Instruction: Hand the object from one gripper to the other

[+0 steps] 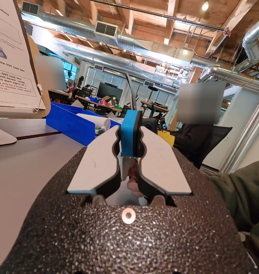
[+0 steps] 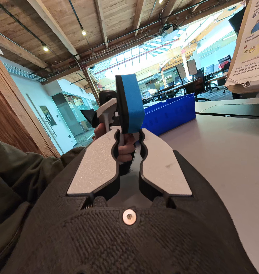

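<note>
Right now my left gripper (image 1: 129, 142) pinches the blue eraser (image 1: 128, 133) while my right gripper (image 2: 128, 137) gapes beneath it, so early release drops it

Printed black writing is carried by a white instruction sheet (image 1: 10, 59) clipped to a brown board at the left of the left wrist view. A second printed sheet (image 2: 251, 43), with small coloured pictures and symbols, is seen at the upper right of the right wrist view. Its wording is not reproduced.
</note>
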